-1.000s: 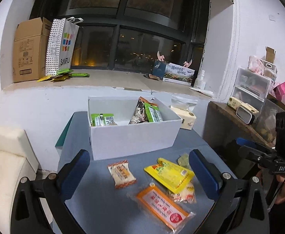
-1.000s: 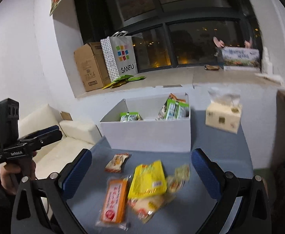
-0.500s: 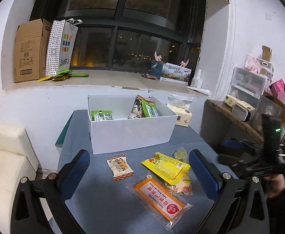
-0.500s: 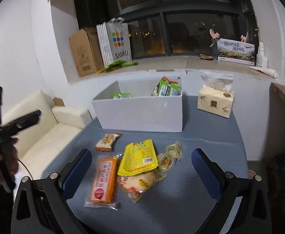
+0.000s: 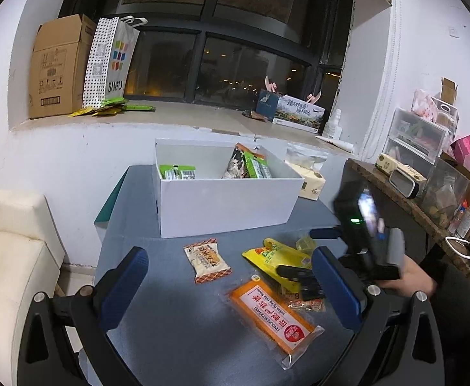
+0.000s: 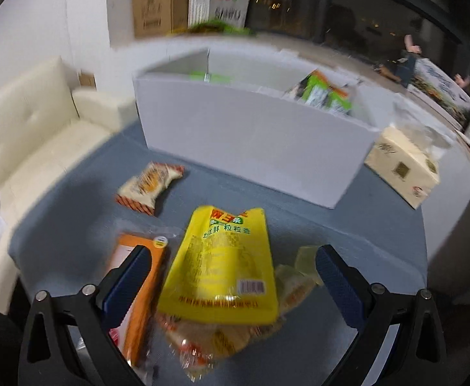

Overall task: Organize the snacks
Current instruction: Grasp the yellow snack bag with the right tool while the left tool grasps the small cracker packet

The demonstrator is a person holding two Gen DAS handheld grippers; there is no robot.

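A: Where is the yellow pouch lying?
B: In front of the white box, between the right gripper's wide-spread jaws.
A: And the left gripper?
B: Gaping wide, gripping nothing, hanging near the box.

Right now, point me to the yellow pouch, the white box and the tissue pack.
yellow pouch (image 6: pixel 225 263): right wrist view, middle of its printed face.
white box (image 5: pixel 225 206): left wrist view, front wall.
tissue pack (image 6: pixel 402 167): right wrist view, side panel facing the camera.
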